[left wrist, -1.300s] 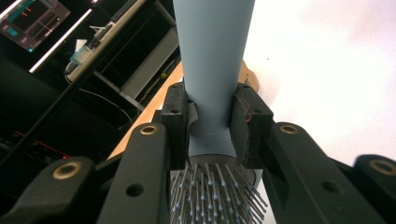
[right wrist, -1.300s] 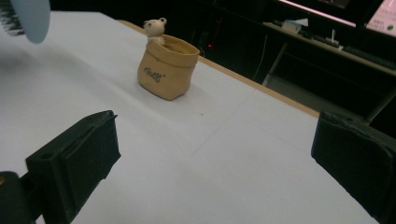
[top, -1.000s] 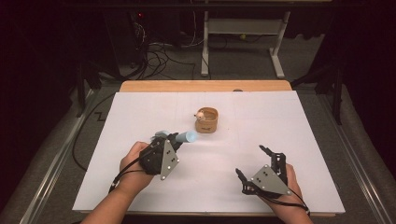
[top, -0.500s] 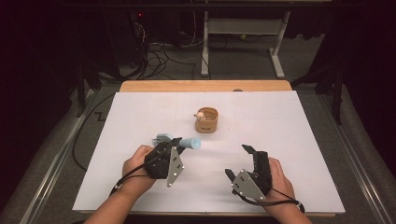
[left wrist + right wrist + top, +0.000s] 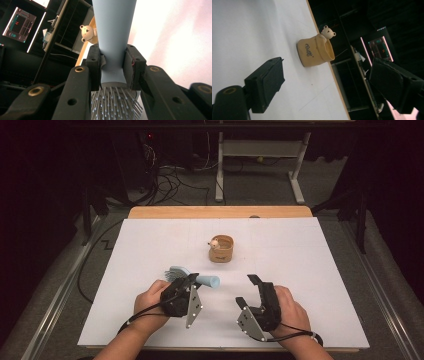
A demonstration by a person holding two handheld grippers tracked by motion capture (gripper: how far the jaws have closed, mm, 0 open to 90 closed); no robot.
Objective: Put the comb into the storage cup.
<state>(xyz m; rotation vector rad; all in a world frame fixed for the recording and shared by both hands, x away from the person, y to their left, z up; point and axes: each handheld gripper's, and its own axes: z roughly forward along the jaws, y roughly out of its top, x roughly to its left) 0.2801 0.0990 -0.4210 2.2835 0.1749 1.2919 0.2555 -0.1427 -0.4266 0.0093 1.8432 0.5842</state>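
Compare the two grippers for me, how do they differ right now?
The left gripper is shut on the blue hairbrush, pads pressed to its handle; the right gripper is open with nothing between its jaws, which have just been closing. The left gripper holds the brush's handle toward the bear cup; the right gripper sits lower right. Both are hand-held above the white table.

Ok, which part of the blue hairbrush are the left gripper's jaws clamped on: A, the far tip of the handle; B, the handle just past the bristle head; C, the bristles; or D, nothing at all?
B: in the left gripper view the left gripper pinches the hairbrush on its handle, right beside the bristles.
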